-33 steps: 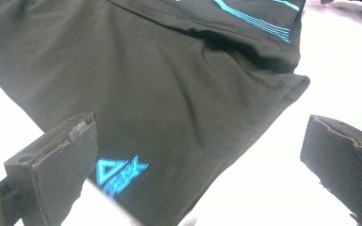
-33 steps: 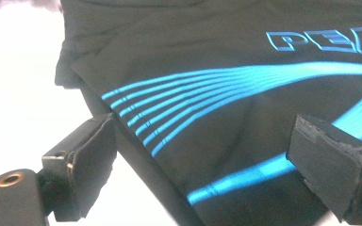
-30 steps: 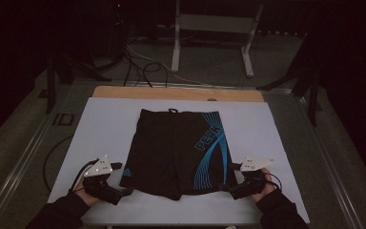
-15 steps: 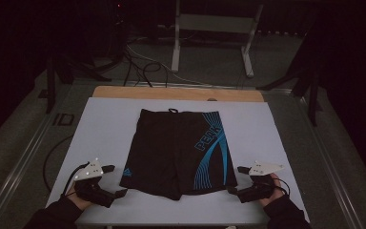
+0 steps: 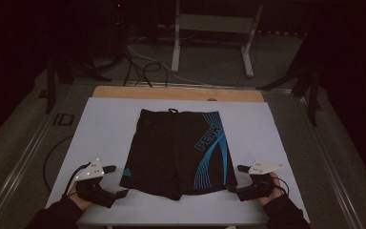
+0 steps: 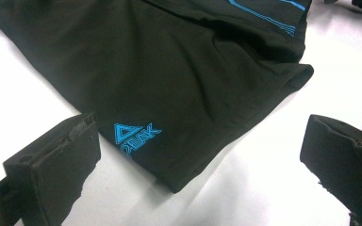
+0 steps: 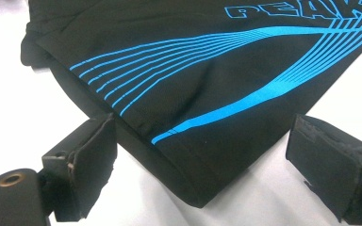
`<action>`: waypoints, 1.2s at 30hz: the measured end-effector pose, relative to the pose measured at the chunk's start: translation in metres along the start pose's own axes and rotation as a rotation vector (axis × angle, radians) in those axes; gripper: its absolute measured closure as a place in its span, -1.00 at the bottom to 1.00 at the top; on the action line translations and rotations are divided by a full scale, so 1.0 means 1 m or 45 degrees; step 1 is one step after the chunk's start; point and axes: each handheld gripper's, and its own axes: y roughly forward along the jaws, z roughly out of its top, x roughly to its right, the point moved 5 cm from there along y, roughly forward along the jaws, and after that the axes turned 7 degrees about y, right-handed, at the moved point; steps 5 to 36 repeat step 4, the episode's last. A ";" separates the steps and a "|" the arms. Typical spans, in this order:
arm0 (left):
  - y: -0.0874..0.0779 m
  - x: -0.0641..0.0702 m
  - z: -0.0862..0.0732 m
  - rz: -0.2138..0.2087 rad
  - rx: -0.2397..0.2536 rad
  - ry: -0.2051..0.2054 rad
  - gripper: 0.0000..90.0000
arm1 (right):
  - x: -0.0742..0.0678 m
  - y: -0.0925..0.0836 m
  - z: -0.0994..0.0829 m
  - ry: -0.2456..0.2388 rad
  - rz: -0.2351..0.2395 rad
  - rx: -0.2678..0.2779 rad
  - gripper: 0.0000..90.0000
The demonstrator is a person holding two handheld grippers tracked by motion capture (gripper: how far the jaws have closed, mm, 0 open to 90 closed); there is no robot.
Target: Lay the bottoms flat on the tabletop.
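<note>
The left gripper [image 5: 116, 193] is seen at the lower left of the high view, held low over the white table [image 5: 105, 124], with its jaws spread wide and nothing between them. In the left gripper view the two black pads [image 6: 56, 165] stand at the lower left and lower right of the frame, and the near corner of the black swim shorts [image 6: 169, 80] lies between and just beyond them, the small blue PEAK logo [image 6: 134, 135] close to the left-hand pad. The hem corner is not touched by either pad.

The right gripper [image 5: 236, 191] is seen at the lower right of the high view, likewise released and empty. In the right gripper view the opposite hem corner of the shorts [image 7: 207, 122], crossed by the blue stripes [image 7: 226, 70], points down into the gap between the pads [image 7: 87, 165], just short of contact.

In the high view the shorts [image 5: 176, 148] are laid flat in the middle of the table, waistband toward the top of the frame and leg hems toward the bottom, so the long axis runs from bottom to top. Each bottom corner lies inward and slightly upward of its own gripper, and both are about equally near. A grasp of both hem corners is judged to be the step being set up; it would call for a short advance inward until the cloth edge sits between the pads.
</note>
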 end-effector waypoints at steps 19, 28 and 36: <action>0.000 0.000 0.000 -0.007 0.004 -0.001 -1.00 | 0.000 0.001 0.000 0.004 0.001 -0.008 -0.78; 0.000 0.000 0.000 -0.007 0.004 -0.001 -1.00 | 0.000 0.001 0.000 0.004 0.001 -0.008 -0.78; 0.000 0.000 0.000 -0.007 0.004 -0.001 -1.00 | 0.000 0.001 0.000 0.004 0.001 -0.008 -0.78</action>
